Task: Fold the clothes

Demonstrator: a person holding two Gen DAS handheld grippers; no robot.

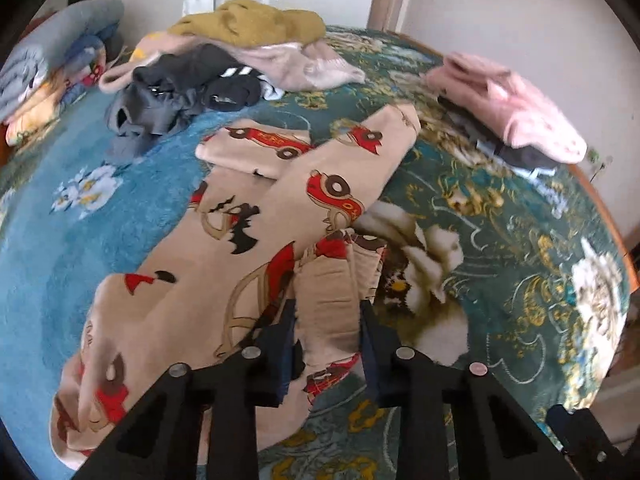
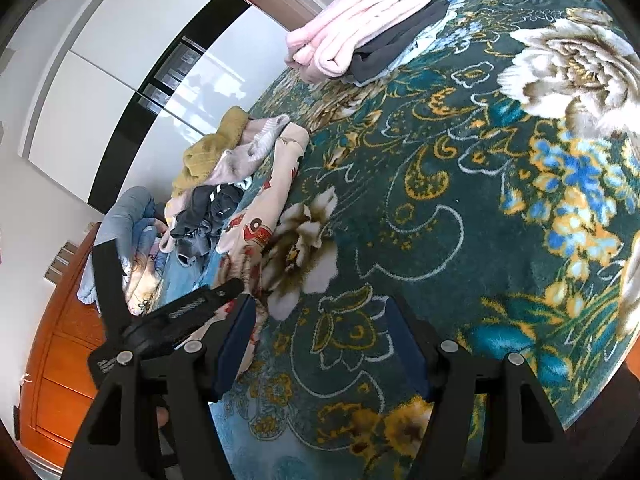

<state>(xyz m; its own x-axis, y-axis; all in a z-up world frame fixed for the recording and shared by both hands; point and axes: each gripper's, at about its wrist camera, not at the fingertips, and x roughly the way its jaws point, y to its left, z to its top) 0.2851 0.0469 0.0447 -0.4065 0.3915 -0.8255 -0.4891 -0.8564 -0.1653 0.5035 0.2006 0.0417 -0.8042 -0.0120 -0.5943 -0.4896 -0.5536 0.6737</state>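
Observation:
Beige pajama pants with red cars and black bats [image 1: 256, 232] lie spread on the floral blanket [image 1: 500, 240]. My left gripper [image 1: 326, 312] has its fingers on either side of a bunched waistband fold of the pants and grips it. In the right wrist view the pants [image 2: 276, 184] lie at the left, and my right gripper [image 2: 320, 312] is open and empty above the blanket [image 2: 460, 208]. The left gripper's body [image 2: 180, 316] shows just left of my right fingers.
A heap of unfolded clothes, mustard, pink and dark grey [image 1: 224, 60], lies at the far side. A folded pink garment on a dark one [image 1: 512, 108] sits at the right edge. Folded bedding [image 1: 48, 72] lies far left. A white wardrobe [image 2: 132, 80] stands beyond the bed.

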